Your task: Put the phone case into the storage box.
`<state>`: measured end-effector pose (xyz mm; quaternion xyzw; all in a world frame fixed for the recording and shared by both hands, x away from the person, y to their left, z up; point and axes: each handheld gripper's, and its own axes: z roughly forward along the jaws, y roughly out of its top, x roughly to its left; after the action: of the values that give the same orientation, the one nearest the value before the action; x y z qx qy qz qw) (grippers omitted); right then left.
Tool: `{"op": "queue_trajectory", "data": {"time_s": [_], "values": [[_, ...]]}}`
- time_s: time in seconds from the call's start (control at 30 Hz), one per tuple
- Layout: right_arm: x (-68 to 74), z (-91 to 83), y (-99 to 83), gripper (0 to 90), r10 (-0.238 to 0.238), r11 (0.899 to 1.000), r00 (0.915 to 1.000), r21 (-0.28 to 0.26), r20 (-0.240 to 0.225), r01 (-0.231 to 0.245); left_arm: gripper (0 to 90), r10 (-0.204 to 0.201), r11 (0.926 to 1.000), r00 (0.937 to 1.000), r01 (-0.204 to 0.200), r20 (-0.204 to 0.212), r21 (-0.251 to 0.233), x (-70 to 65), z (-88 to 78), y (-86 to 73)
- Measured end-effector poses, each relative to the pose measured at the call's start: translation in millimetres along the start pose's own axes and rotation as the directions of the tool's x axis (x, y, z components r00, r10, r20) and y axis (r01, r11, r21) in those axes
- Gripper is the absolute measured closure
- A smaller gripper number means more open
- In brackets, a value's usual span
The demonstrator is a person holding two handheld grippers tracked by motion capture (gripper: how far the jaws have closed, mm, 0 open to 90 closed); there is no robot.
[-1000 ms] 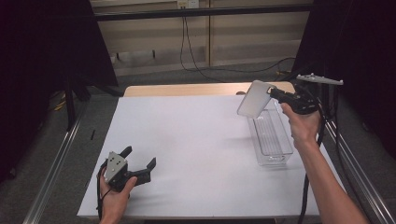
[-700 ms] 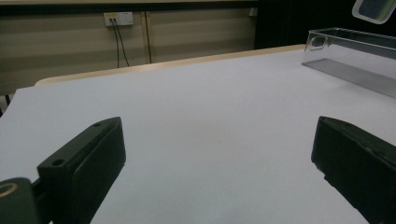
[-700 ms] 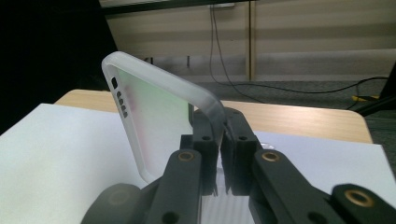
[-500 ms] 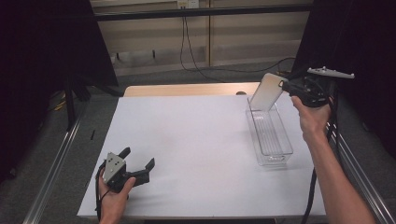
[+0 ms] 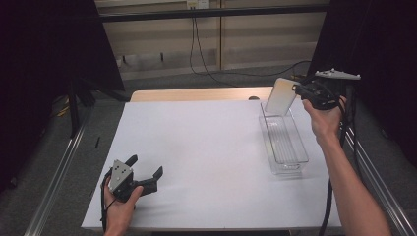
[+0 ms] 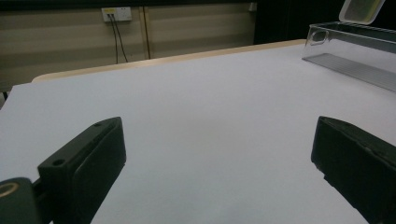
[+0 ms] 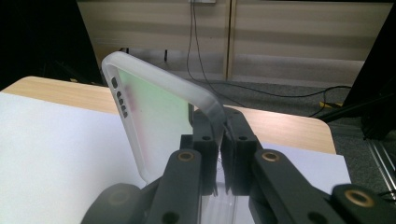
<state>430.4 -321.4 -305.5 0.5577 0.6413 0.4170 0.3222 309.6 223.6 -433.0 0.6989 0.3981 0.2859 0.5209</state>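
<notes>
My left gripper [image 5: 146, 181] rested near the tabletop's [image 5: 206, 147] near left corner, jaws spread wide around bare white surface, holding nothing. Farther off, by the right edge, lay a clear plastic tray [image 5: 283, 142], long and narrow, running toward the far edge. Above its far end I held the phone case [image 5: 280, 96], a translucent, frosted shell with rounded corners and small cut-outs along one side, tilted and clear of the tabletop. My right gripper [image 7: 219, 140] was clamped on its edge, jaws nearly together. Beyond the far edge, cables [image 5: 206, 54] hung down a panelled wall.
</notes>
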Motion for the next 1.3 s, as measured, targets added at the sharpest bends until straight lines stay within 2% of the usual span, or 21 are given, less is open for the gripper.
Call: {"op": "queue_trajectory", "data": {"time_s": [0.3, 0.7, 1.3], "values": [[-4.1, 19.1, -7.0, 85.0, -0.023, 0.999, 0.9994, 0.025, 0.026, 0.022, 3.1, 0.0, 1.0, 1.0, 0.0, -0.004, -0.005, 0.7, -0.8, 0.0], [-7.0, 37.4, -14.1, 85.0, -0.032, 0.999, 0.9988, 0.041, 0.036, 0.031, 3.1, -0.002, 1.0, 0.9999, 0.002, -0.012, -0.006, 2.8, -2.1, 0.2], [-4.5, 59.9, -22.4, 85.0, -0.057, 0.996, 0.9969, 0.076, 0.055, 0.053, 3.1, -0.007, 0.9999, 0.9998, 0.007, -0.018, -0.008, 4.5, -1.2, 1.0]]}}
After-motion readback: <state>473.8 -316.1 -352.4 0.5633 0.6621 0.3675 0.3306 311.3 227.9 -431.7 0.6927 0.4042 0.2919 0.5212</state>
